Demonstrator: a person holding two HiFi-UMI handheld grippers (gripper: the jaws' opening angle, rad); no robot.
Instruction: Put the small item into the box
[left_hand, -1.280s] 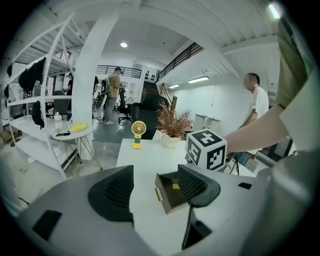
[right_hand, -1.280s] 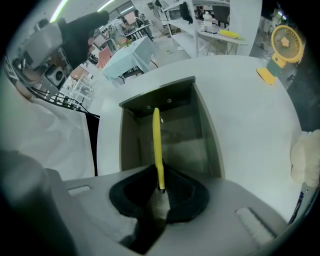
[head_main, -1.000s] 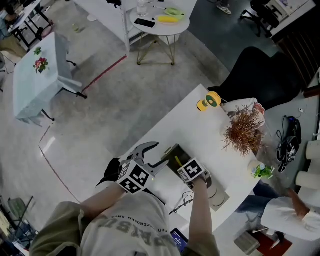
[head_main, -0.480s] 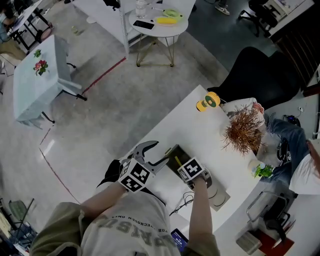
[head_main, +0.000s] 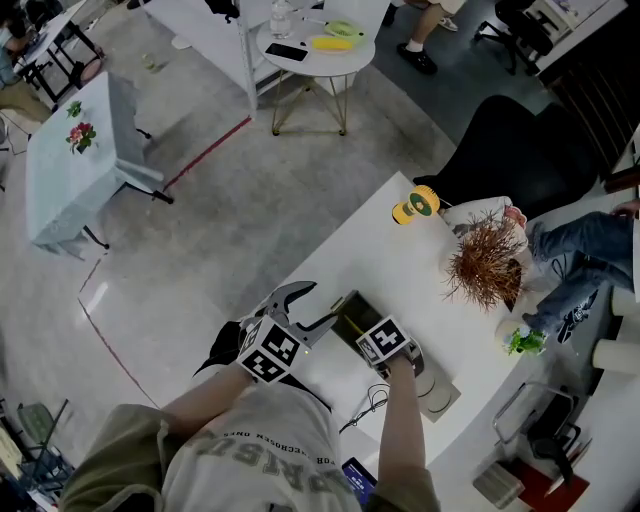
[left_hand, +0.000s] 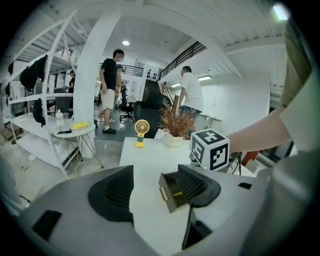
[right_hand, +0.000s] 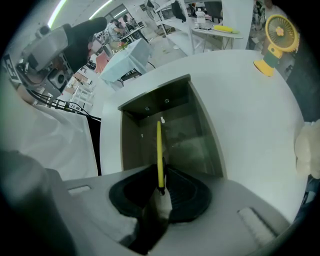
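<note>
Your right gripper (right_hand: 160, 186) clenched on a thin yellow pen (right_hand: 159, 145), pen tip over the open grey drawer box (right_hand: 131, 145) on the white table (right_hand: 240, 110), your left gripper (left_hand: 155, 186) released, empty, just left of the box

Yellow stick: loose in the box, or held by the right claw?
Held. The right claw is shut on the near end of the yellow stick, which points into the open box. Tip contact with its floor: cannot tell.
</note>
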